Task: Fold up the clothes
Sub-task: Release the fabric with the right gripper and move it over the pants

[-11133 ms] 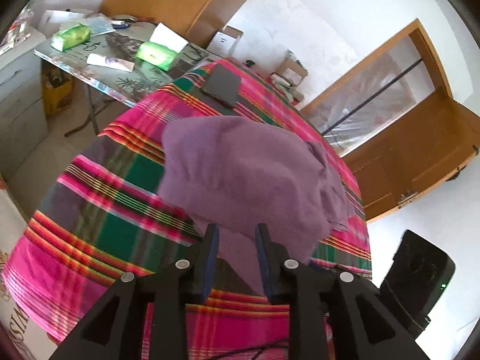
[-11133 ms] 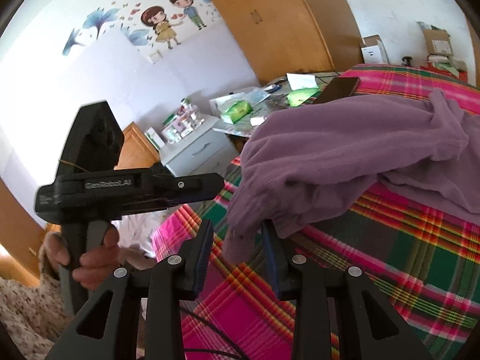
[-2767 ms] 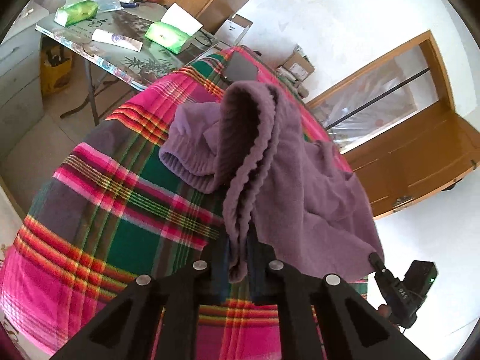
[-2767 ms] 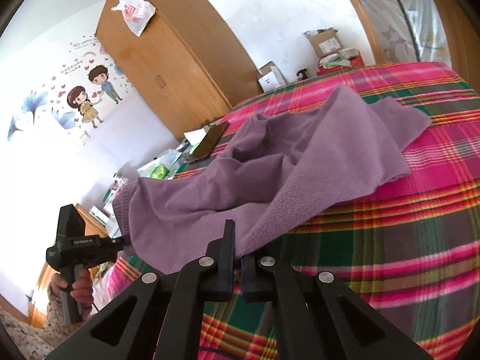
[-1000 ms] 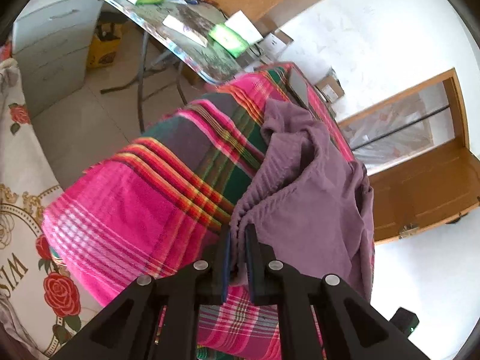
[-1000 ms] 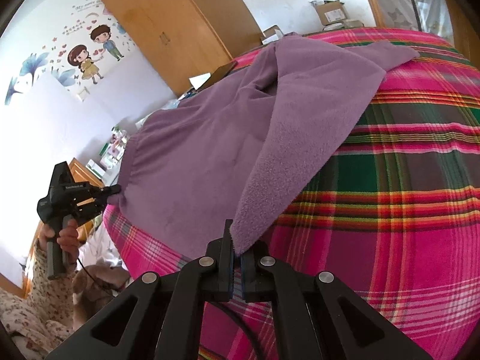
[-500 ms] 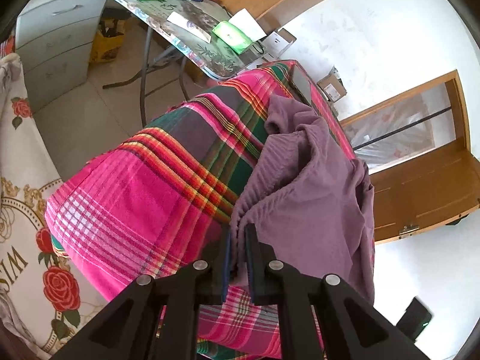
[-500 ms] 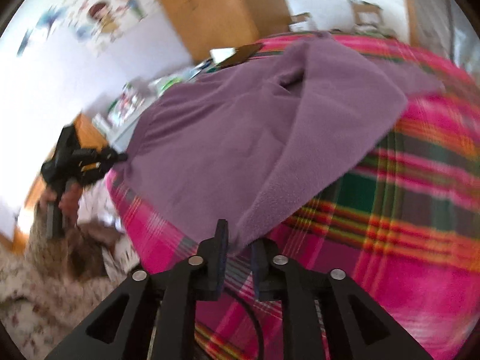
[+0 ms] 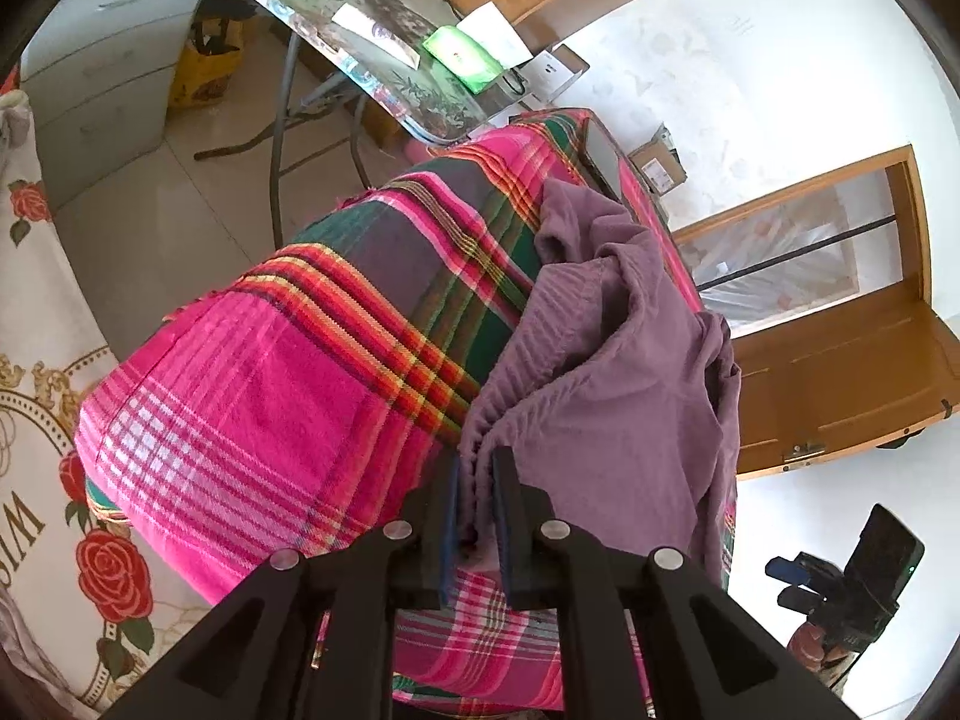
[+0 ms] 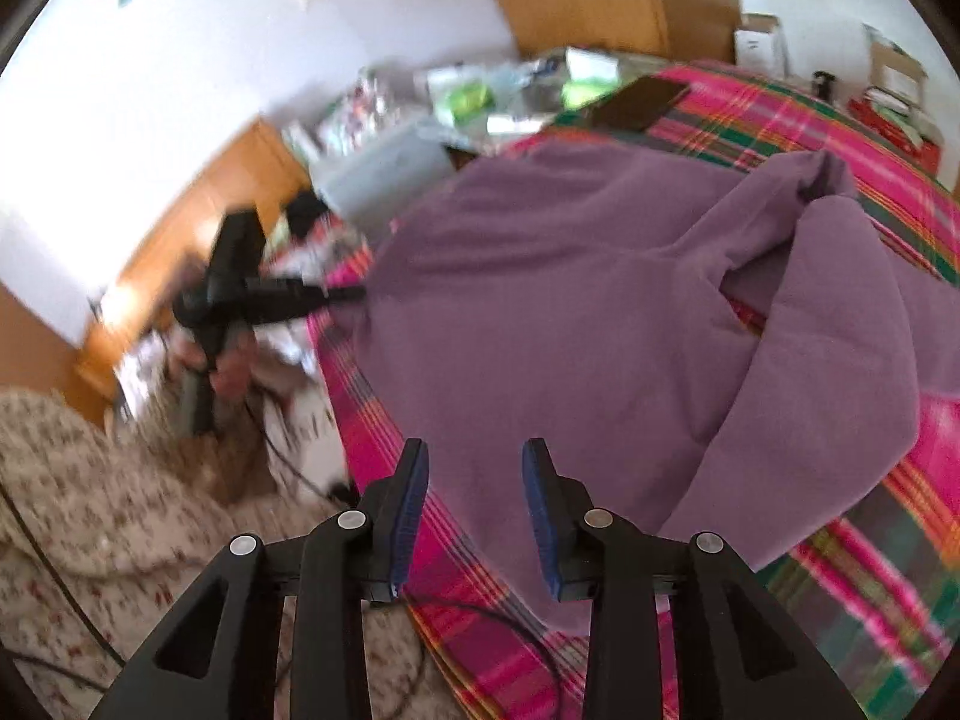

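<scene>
A purple garment [image 9: 612, 372] lies spread over the bed's pink and green plaid blanket [image 9: 270, 372]. My left gripper [image 9: 477, 462] pinches the garment's ribbed edge between its pads near the bed's corner, and its jaws are opening slightly. The right wrist view, which is blurred, shows the same garment [image 10: 570, 312] flat on the blanket [image 10: 870, 570], with the left gripper [image 10: 351, 294] holding its far left corner. My right gripper [image 10: 474, 450] hovers above the garment's near edge. Its jaws are opening and nothing is between them.
A dark phone [image 10: 642, 99] lies on the blanket beyond the garment. A glass-topped side table [image 9: 372, 30] with green packets stands past the bed's end, beside grey drawers [image 9: 102, 78]. A floral cover [image 10: 90, 480] lies left of the bed. A hand [image 10: 222, 372] holds the left gripper.
The right gripper has let go of the garment's edge, opened, and lifted away while rolling. The released edge now lies on the blanket. The left gripper keeps its hold and has hardly moved.
</scene>
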